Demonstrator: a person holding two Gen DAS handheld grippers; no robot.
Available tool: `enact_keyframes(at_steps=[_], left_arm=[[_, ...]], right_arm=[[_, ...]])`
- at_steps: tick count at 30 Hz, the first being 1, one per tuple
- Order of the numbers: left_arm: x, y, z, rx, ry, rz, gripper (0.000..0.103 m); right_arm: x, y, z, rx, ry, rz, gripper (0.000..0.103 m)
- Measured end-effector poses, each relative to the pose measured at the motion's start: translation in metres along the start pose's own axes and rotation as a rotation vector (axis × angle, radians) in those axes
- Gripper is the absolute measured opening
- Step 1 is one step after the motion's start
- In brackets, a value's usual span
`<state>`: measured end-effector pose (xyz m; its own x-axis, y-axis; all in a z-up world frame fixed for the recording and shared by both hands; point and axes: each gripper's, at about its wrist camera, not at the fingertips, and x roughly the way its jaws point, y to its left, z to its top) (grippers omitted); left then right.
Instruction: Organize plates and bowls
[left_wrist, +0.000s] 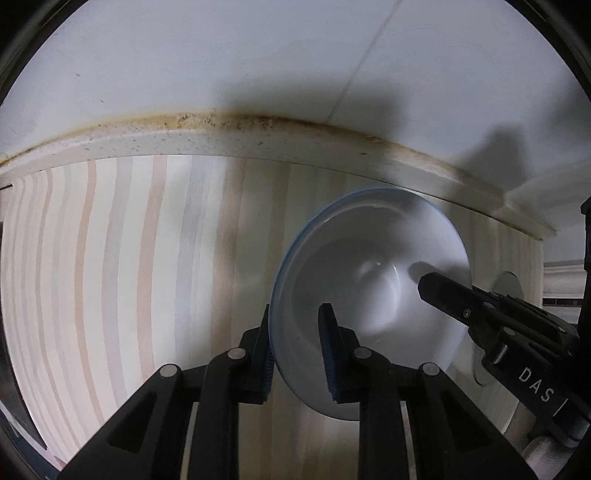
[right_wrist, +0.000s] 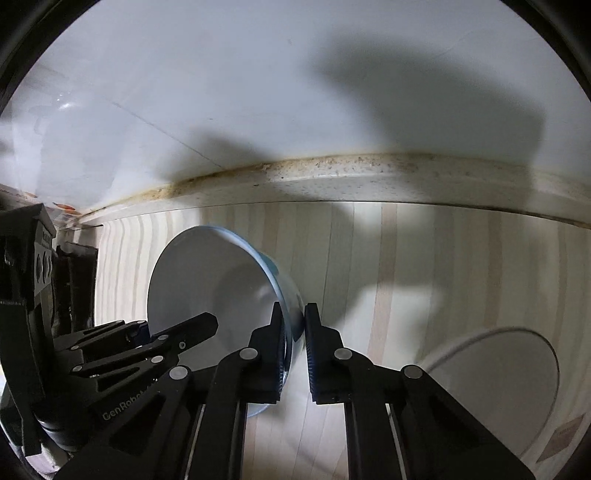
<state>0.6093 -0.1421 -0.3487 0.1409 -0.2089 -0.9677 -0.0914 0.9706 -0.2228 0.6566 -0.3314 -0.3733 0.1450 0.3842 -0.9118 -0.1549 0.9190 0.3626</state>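
Nearest the left wrist camera, the left gripper (left_wrist: 295, 341) straddled the near-left rim of a white bowl with a pale blue edge (left_wrist: 369, 295): one finger lay outside the wall and the other inside, and both appeared to press on the wall between them. The bowl was tipped so its opening faced the camera. From the right, the right gripper (left_wrist: 439, 291) reached in, one finger lying inside the bowl's cavity.

In the right wrist view, the right gripper (right_wrist: 293, 332) was nearly closed, clamping the bowl (right_wrist: 207, 280) by its right rim, one finger inside and one outside against the blue exterior. The left gripper (right_wrist: 173, 336) entered from the left, its fingers at the bowl's lower-left rim. So both claws had hold of the same bowl on opposite sides.

Beneath lay the counter (right_wrist: 424, 266), surfaced in pale striped wood grain. A round white plate (right_wrist: 509, 384) rested flat toward its near-right part, well apart from the bowl. Farther back, a speckled, stained backsplash strip (right_wrist: 351, 177) ran along the counter's far edge, and the white wall (right_wrist: 258, 74) rose behind it.
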Motion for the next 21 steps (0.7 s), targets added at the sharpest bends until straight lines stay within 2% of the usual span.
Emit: enact_keyframes(at_steps=[7,12,21], left_arm=[[-0.05,-0.018,-0.039,0.074,-0.054,-0.012,0.019],[-0.071,-0.044,-0.072,0.158,-0.075,-0.014,0.019],[-0.089,-0.076,-0.136,0.258,-0.053,-0.05,0.02]], right_arm=[[-0.051,0.003,-0.038,-0.007,-0.039,0.008,0.011],[-0.092,-0.005,-0.081,0.02,-0.073,0.002,0.011],[-0.145,-0.023,-0.168,0.076,-0.122,-0.013,0.011]])
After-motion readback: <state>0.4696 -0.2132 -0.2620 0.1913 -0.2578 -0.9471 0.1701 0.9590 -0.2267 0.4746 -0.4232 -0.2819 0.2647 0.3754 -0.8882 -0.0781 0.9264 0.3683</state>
